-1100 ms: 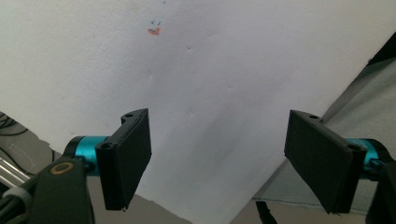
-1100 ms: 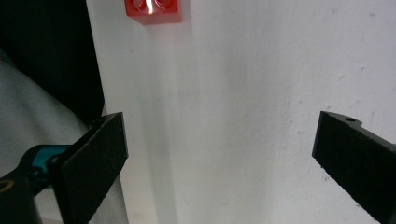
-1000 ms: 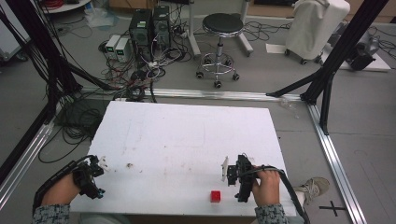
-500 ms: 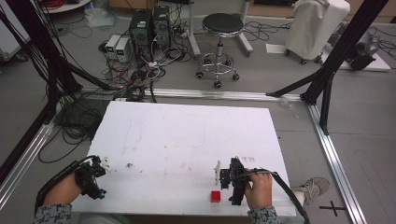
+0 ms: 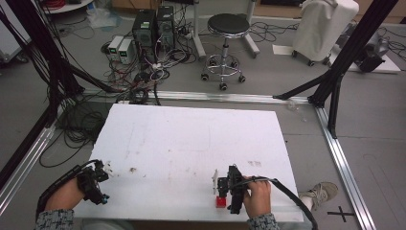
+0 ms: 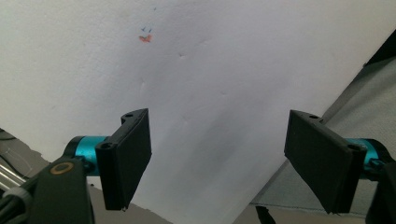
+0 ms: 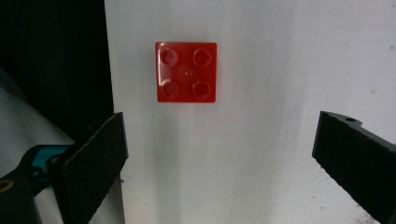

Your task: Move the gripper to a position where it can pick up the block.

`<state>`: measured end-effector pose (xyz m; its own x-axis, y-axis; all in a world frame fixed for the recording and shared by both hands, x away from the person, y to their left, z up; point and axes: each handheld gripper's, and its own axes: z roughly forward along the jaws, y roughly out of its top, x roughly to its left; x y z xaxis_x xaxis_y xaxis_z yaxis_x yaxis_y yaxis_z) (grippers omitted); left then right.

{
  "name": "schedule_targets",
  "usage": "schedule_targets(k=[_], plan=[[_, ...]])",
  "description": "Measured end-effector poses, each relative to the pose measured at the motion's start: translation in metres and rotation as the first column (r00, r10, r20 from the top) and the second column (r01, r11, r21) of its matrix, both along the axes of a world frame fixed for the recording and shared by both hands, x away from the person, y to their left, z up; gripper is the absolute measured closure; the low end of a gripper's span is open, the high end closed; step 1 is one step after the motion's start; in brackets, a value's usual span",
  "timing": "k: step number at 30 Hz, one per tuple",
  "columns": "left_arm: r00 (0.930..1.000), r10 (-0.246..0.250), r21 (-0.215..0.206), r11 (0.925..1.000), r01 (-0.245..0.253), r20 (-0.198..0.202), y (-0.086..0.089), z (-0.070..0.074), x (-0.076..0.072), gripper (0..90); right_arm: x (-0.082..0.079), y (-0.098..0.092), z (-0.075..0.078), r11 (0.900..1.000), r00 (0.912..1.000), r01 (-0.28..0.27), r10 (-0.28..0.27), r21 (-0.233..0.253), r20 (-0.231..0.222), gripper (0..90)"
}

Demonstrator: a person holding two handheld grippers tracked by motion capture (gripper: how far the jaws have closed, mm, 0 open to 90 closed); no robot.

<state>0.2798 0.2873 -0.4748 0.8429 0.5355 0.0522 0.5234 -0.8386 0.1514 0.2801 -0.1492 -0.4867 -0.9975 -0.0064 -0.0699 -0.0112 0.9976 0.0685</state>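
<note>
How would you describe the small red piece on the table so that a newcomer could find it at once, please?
Start at the big white table and go to its near edge, just in front of the open claw in the person's right hand. There lies a red square brick with four round studs, the one brightly coloured thing on the board.

The brick (image 7: 187, 72) is showing as glossy red plastic, its studs catching light; it is lying on the board (image 5: 191, 139), which is looking matt white and faintly pitted, with small dents and a reddish smear in the left gripper view. Just short of the brick, the right gripper (image 7: 219, 158) is presenting jaws faced with matt black, slightly grainy pads on shiny teal metal stubs. At the board's left edge, the left gripper (image 6: 219, 163) is showing the same finish.
</note>
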Motion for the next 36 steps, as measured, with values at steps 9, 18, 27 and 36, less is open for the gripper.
schedule_targets(k=[9,18,27,36], plan=[[1.0,0.003,-0.001,1.0,-0.003,-0.001,0.0,0.0,0.0,23.3,-0.002,0.013,-0.016,0.999,0.9992,-0.035,0.035,-0.03,-0.019,2.6],[1.0,0.0,-0.001,1.0,0.0,-0.002,-0.001,0.0,0.0,23.2,-0.004,0.02,-0.025,0.998,0.9987,-0.048,0.047,-0.039,-0.021,2.6],[1.0,0.0,-0.003,1.0,0.0,-0.002,-0.001,0.0,0.0,23.3,-0.008,0.025,-0.033,0.997,0.9978,-0.064,0.063,-0.053,-0.02,2.6],[1.0,0.0,-0.002,1.0,0.0,0.001,0.0,0.0,0.0,23.3,-0.008,0.027,-0.036,0.995,0.9966,-0.081,0.08,-0.051,-0.02,2.6]])
